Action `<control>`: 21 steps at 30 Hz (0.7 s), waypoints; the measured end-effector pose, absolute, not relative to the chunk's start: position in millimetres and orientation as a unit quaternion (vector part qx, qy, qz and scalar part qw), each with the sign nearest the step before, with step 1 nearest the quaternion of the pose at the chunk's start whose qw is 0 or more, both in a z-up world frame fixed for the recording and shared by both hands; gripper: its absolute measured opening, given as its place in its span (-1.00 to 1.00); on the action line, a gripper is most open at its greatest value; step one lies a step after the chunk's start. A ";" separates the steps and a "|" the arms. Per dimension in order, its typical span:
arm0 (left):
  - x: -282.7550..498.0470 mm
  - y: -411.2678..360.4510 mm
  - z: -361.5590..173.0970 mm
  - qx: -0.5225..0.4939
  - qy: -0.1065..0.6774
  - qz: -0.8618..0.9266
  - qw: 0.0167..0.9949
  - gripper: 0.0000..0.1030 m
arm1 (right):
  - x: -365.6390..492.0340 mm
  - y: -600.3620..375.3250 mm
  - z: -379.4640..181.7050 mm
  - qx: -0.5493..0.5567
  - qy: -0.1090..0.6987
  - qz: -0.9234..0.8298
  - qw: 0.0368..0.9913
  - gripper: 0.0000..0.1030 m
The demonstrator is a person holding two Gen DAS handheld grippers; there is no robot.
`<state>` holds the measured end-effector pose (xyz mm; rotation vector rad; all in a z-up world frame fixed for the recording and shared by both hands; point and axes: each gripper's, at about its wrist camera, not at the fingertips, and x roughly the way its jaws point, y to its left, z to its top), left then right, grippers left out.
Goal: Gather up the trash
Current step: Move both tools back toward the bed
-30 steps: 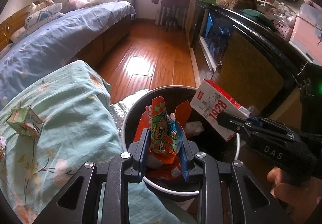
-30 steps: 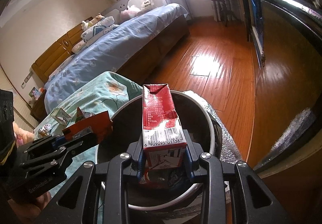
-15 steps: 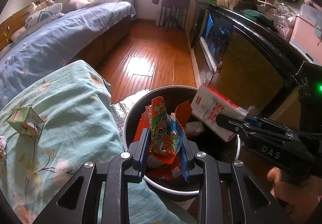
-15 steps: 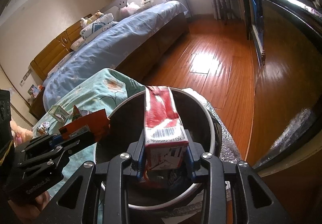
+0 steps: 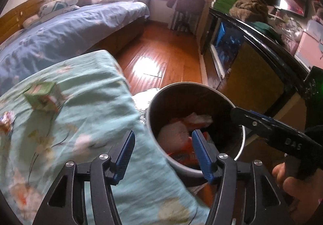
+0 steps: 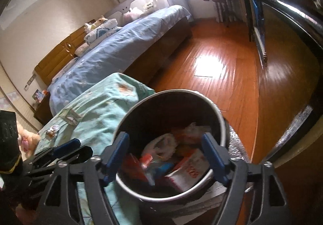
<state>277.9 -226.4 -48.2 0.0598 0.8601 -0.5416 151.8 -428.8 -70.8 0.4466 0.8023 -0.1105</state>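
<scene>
The round trash bin (image 6: 171,91) stands beside a bed end draped in teal floral cloth (image 6: 101,111). My right gripper (image 6: 165,154) hangs over the bin with its jaws opening and nothing between them. The red-and-white carton (image 6: 187,172) and the snack packet (image 6: 153,166) lie inside among other rubbish. My left gripper (image 5: 163,154) straddles the bin's (image 5: 181,84) left rim; its jaws are opening too and hold nothing. A small green carton (image 5: 43,97) and a crumpled wrapper (image 5: 6,124) rest on the cloth (image 5: 90,103). The right gripper (image 5: 236,112) reaches in from the right.
A blue-covered bed (image 6: 113,51) runs along the left, with wooden floor (image 6: 212,67) beyond the bin. A black glass-fronted cabinet (image 5: 252,59) lines the right side. Silver foil matting (image 6: 236,150) lies under the bin. A person's hand (image 5: 292,182) holds the right tool.
Both grippers have opened. The snack packet and the red-and-white carton have dropped into the bin. The left gripper has shifted left toward the teal cloth.
</scene>
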 end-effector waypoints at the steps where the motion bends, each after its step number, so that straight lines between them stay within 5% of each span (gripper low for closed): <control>1: 275.2 -220.8 -47.5 0.027 0.410 -0.253 0.876 0.19 | 151.5 -425.1 -69.5 0.213 0.386 -0.051 0.896 0.61; 21: 225.6 -97.9 -39.5 -0.027 0.394 -0.140 0.908 0.35 | 161.9 -317.1 -56.6 0.175 0.377 0.054 0.908 0.84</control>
